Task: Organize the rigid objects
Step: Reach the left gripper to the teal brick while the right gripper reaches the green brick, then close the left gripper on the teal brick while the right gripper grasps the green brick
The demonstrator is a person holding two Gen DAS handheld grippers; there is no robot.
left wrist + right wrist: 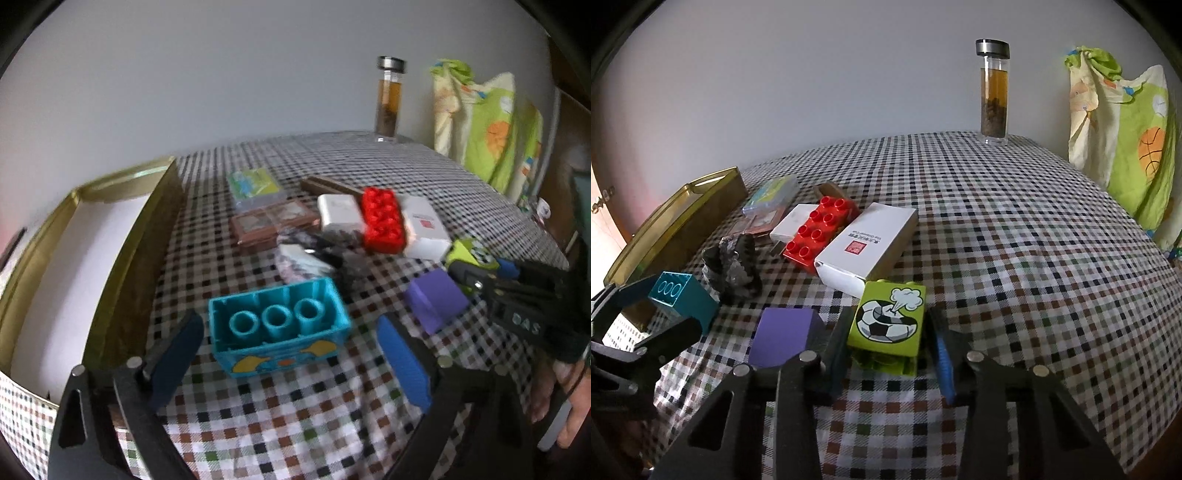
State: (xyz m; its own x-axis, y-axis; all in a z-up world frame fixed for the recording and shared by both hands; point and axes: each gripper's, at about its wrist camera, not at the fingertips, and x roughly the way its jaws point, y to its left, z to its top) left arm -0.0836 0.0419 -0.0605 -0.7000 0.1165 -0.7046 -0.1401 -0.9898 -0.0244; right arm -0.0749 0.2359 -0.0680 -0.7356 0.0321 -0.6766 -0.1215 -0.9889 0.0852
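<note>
A teal toy brick (279, 328) lies on its side on the checked cloth, its hollow underside facing me, between the open jaws of my left gripper (291, 365); the fingers do not touch it. It also shows in the right wrist view (683, 299). My right gripper (890, 354) is closed around a green brick with a football picture (888, 321); it also shows in the left wrist view (484, 273). A purple block (783, 334) lies just left of it. A red studded brick (820, 229) lies further back beside a white box (866, 243).
An open gold tin with a white inside (74, 266) stands at the left. A small case (255, 186), a brown compact (273, 225), a white charger (338, 210) and a dark crumpled thing (733, 264) crowd the middle. A tea bottle (993, 92) and a printed bag (1123, 140) stand at the back.
</note>
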